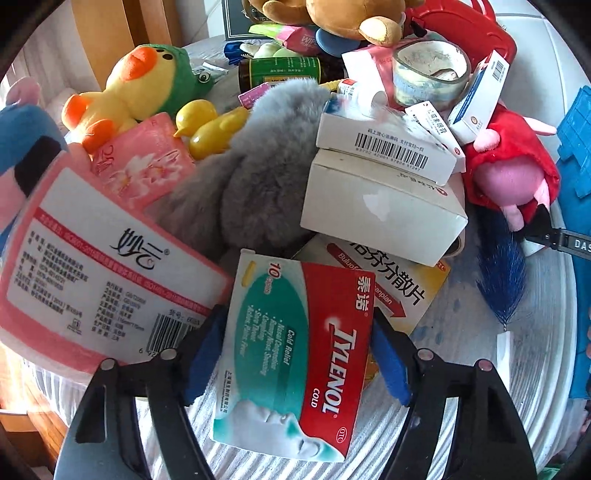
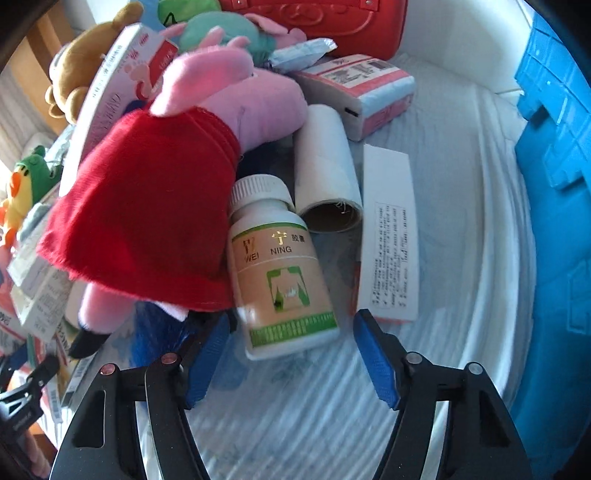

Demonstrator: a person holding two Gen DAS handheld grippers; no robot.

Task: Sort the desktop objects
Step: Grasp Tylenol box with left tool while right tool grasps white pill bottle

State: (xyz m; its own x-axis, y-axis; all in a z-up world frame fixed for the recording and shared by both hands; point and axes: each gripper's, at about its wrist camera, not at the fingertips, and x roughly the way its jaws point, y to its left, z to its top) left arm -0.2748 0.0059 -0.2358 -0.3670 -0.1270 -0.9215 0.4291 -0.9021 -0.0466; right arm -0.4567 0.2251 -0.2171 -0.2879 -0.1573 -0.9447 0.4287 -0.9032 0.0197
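In the left wrist view my left gripper (image 1: 301,356) is shut on a Tylenol Cold box (image 1: 295,354), its blue pads (image 1: 207,362) pressed on both sides of the box. Behind it lie a yellow medicine box (image 1: 402,291), stacked white boxes (image 1: 384,206), a grey furry toy (image 1: 255,173) and a pink wipes pack (image 1: 92,280). In the right wrist view my right gripper (image 2: 291,362) is open around the lower end of a white Wei Ning pill bottle (image 2: 280,273), which lies on the cloth. A pink plush in a red dress (image 2: 155,206) lies just left of the bottle.
A blue crate (image 2: 554,184) stands at the right. A paper roll (image 2: 325,170), a white leaflet box (image 2: 391,236) and a red bag (image 2: 332,22) lie beyond the bottle. A yellow duck plush (image 1: 125,92), a tape roll (image 1: 428,70) and a brown plush (image 1: 332,18) crowd the back.
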